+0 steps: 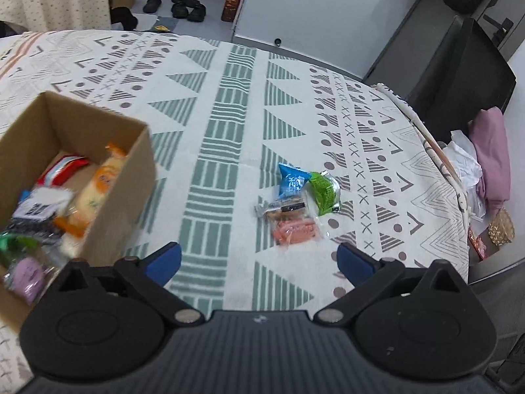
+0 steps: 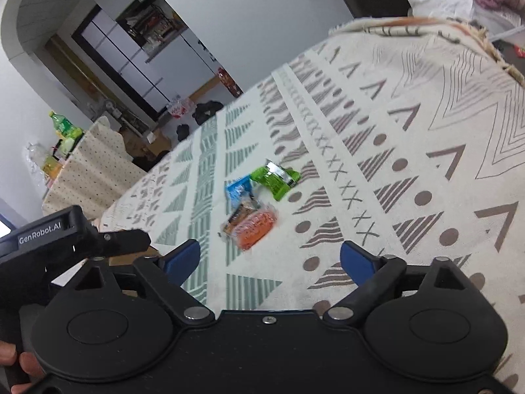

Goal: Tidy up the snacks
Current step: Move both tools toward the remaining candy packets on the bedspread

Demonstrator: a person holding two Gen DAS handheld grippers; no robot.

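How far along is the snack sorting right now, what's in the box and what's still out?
Done: several packets already lie in the cardboard box. In hand: nothing; the left gripper and right gripper both show open, empty jaws. Left: four snacks on the tablecloth: the blue packet, green packet, dark packet and orange packet.

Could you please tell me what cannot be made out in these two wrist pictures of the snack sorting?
- Cardboard box, left wrist view: its left side is cut off by the edge, its near corner is hidden by the left gripper, and the packets inside are blurred.
- Same box, right wrist view: almost wholly hidden behind both grippers.
- Printing on the blue packet and green packet: too small and blurred in both views.
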